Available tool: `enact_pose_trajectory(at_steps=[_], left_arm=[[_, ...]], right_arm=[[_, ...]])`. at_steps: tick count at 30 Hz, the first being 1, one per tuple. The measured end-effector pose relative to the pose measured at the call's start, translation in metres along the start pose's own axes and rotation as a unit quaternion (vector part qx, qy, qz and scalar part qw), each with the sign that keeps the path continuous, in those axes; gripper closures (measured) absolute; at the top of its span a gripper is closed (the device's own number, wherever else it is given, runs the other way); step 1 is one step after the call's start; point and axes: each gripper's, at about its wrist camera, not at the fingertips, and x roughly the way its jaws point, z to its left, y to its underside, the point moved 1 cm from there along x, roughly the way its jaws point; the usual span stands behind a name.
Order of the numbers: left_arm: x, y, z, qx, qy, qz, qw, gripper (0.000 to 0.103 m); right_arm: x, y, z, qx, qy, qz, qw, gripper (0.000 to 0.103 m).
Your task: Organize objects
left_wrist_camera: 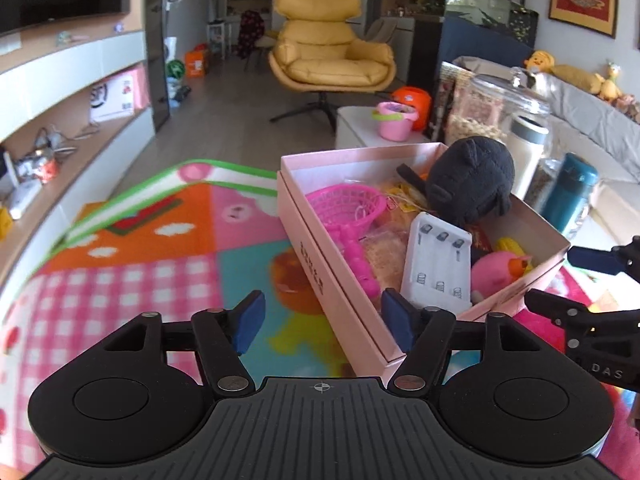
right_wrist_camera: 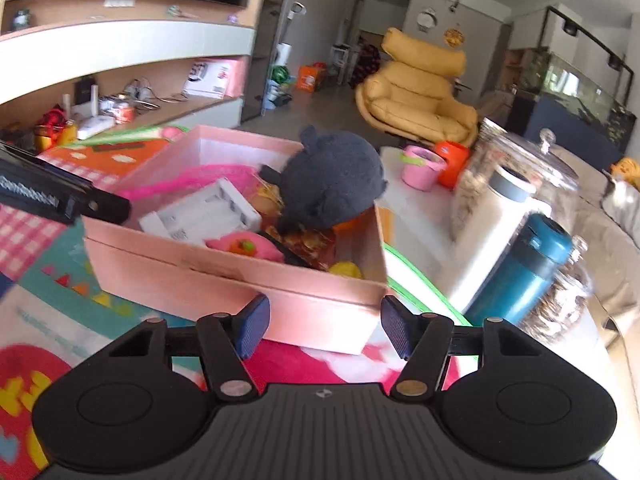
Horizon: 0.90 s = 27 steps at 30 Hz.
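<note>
On the bright play mat (left_wrist_camera: 168,240), a pink box (left_wrist_camera: 320,256) is being seen w/ its top open, sitting approx. centre-right in the left wrist view. Inside it, a black plush toy (left_wrist_camera: 472,184) is being propped at the far end, a pink toy net (left_wrist_camera: 348,208) is lying along the left side, a white battery charger (left_wrist_camera: 438,264) is leaning against the near wall, and a pink duck toy (left_wrist_camera: 500,268) is resting beside it, touching or nearly so. The left gripper (left_wrist_camera: 322,320) is being held w/ its jaws apart and nothing btwn them, just beside the box's near corner; its right pad (left_wrist_camera: 394,320) is overlapping the box edge in view. The right gripper (right_wrist_camera: 324,324) is likewise being kept apart and empty, close to the box's long side wall. Beyond the box, a white bottle (right_wrist_camera: 504,208) and a teal flask (right_wrist_camera: 528,264) are standing near glass jars (left_wrist_camera: 496,108). A yellow armchair (left_wrist_camera: 332,52) is standing further back.
</note>
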Motion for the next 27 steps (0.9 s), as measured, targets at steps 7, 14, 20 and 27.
enact_pose_trajectory(at_steps=[7,14,20,27], left_arm=[[-0.001,0.003,0.083,-0.063,-0.05,-0.012,0.9967,0.0],[-0.026,0.011,0.089,-0.087,-0.05,-0.052,0.9936,0.001],[-0.081,0.05,0.052,-0.079,-0.028,-0.089,0.9924,0.001],[-0.094,0.122,0.013,-0.069,-0.058,-0.043,0.995,0.001]], right_arm=[[0.019,-0.033,0.068,-0.031,-0.034,-0.024,0.999,0.04],[0.0,-0.031,0.092,-0.018,-0.058,-0.003,0.998,0.02],[-0.045,0.007,0.093,0.017,-0.062,0.018,0.998,0.0],[-0.052,0.052,0.085,0.059,-0.027,0.066,0.996,0.0]])
